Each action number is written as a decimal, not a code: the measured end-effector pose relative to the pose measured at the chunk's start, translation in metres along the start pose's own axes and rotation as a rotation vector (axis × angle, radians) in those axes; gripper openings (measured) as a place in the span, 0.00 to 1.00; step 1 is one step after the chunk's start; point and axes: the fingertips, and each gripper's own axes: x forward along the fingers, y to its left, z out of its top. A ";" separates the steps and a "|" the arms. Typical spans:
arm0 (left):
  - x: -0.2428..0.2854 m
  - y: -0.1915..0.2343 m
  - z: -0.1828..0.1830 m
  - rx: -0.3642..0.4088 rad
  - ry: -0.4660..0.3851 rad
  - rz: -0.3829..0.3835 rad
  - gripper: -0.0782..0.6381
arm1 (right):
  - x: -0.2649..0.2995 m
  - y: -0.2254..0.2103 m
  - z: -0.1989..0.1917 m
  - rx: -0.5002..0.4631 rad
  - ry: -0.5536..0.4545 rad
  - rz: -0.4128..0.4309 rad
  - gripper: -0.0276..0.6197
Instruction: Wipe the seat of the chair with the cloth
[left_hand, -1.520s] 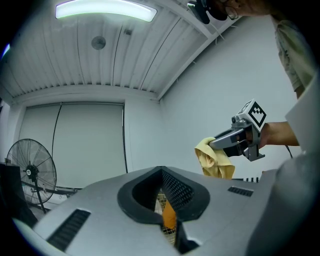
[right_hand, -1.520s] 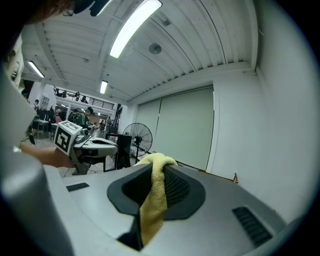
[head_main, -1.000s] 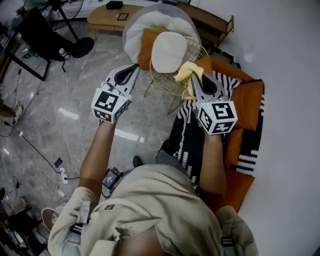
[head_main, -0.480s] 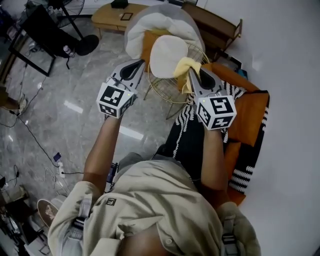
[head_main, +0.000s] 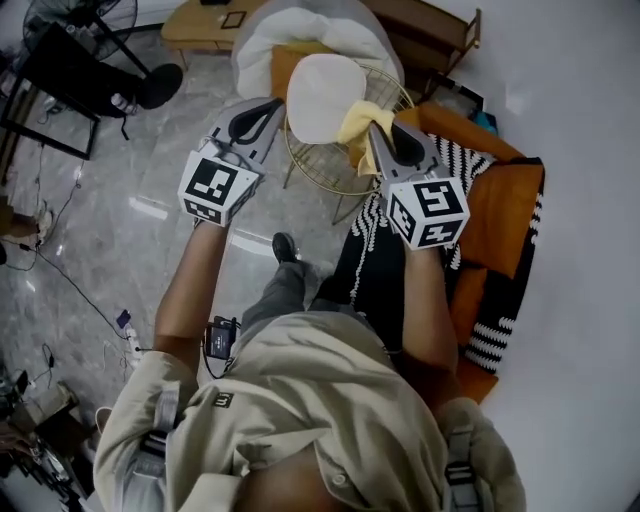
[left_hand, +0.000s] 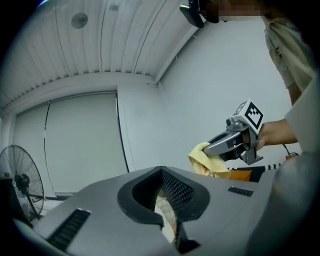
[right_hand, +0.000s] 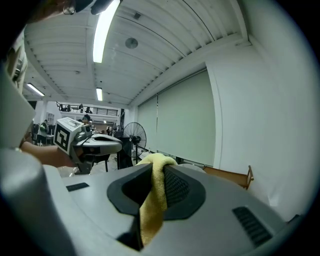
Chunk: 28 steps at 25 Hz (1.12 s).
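Note:
The chair (head_main: 320, 170) has a gold wire frame and a round white seat cushion (head_main: 322, 95); it stands just ahead of me. My right gripper (head_main: 376, 135) is shut on a yellow cloth (head_main: 358, 122), which hangs at the seat's right rim. In the right gripper view the cloth (right_hand: 154, 197) is pinched between the jaws of the right gripper (right_hand: 152, 175) and drapes down. My left gripper (head_main: 266, 110) hovers at the seat's left side, shut with nothing in it. Through the left gripper (left_hand: 167, 220) a sliver of chair wire shows, and the cloth (left_hand: 204, 160) appears beyond.
Orange and black-and-white striped cushions (head_main: 500, 220) lie to the right against the wall. A white padded seat (head_main: 300, 35) sits behind the chair, with a low wooden table (head_main: 195, 25) and a wooden bench (head_main: 430, 30) beyond. A fan base (head_main: 150, 85) and cables (head_main: 60, 280) are on the marble floor at left.
Both grippers have moved slightly nearer the chair, the cloth now at the seat's right rim. The person's foot has stepped forward below the chair.

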 end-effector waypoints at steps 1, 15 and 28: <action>0.005 0.006 -0.006 -0.019 -0.001 -0.003 0.12 | 0.006 -0.003 0.000 0.000 0.006 -0.011 0.14; 0.057 0.120 -0.067 -0.116 -0.018 -0.052 0.12 | 0.118 -0.023 0.021 -0.025 0.059 -0.113 0.14; 0.096 0.186 -0.093 -0.168 -0.048 -0.070 0.12 | 0.180 -0.048 0.022 -0.008 0.086 -0.203 0.14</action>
